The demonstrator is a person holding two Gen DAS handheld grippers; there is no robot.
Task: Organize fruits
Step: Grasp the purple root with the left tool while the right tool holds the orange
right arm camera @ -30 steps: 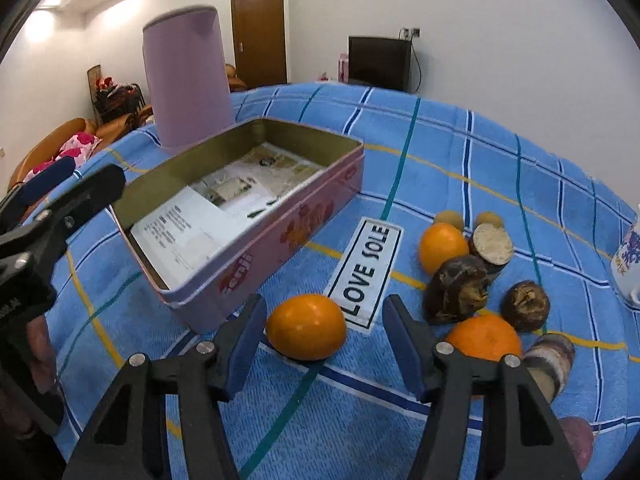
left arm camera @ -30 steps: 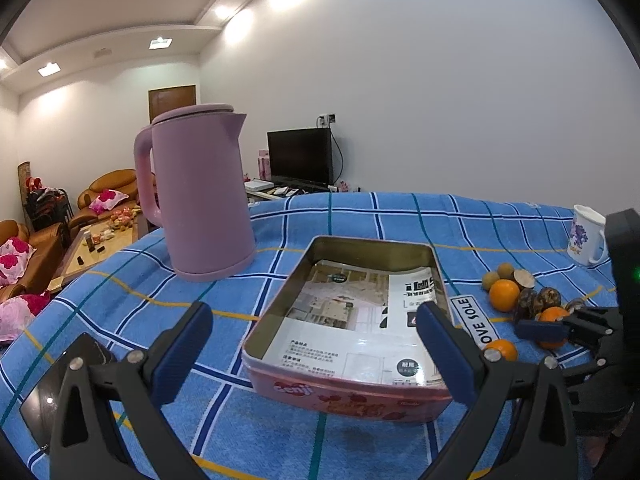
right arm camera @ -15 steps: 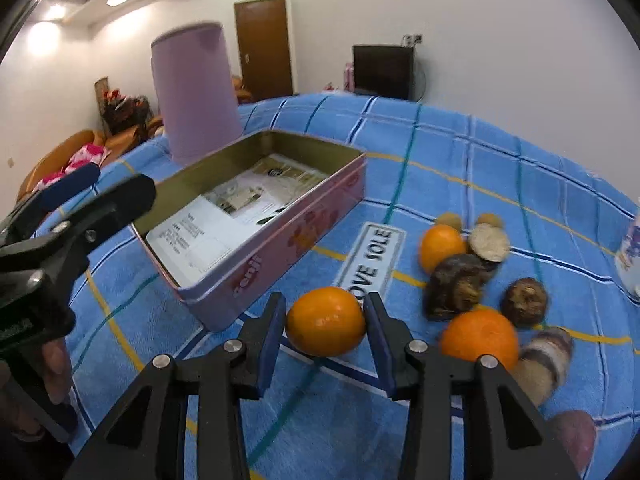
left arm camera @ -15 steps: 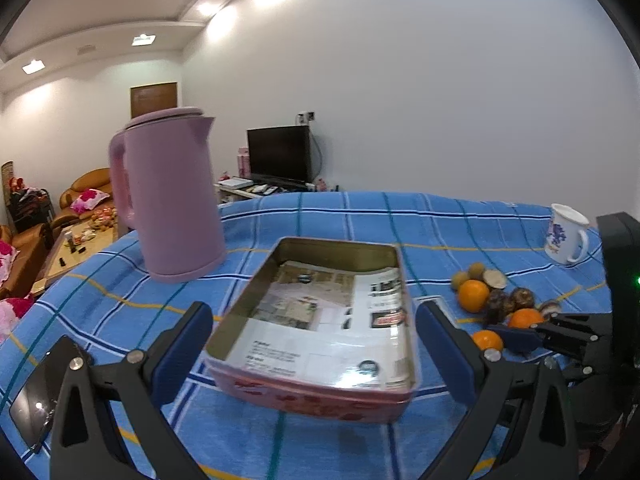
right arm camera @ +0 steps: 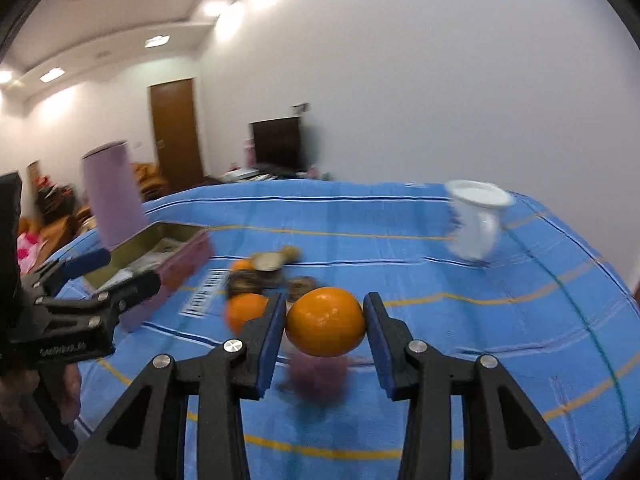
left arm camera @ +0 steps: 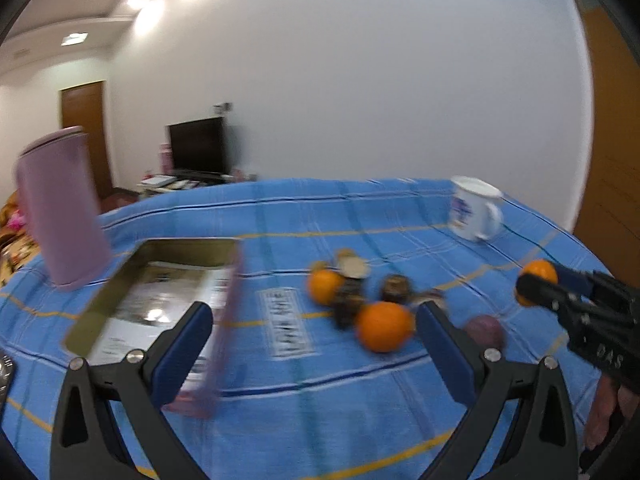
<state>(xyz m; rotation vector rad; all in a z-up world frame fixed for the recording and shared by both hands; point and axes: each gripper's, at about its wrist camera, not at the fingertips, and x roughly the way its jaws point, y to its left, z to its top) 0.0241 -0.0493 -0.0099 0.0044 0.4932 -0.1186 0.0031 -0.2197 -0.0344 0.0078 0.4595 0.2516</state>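
Now the right tool pinches an orange above the desk, beside the fruit pile; the left tool hangs spread, empty. Next, probably, carry it to the tin.

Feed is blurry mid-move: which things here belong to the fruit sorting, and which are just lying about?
Job:
- orange in right gripper
- left gripper, open
- loose oranges
- dark fruits
- tin box

Lying about:
- pink kettle
- white mug
- label

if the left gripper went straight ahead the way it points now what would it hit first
Most likely the nearest loose orange, lying just inside its right finger at the front of the fruit pile; blur leaves depth unsure.
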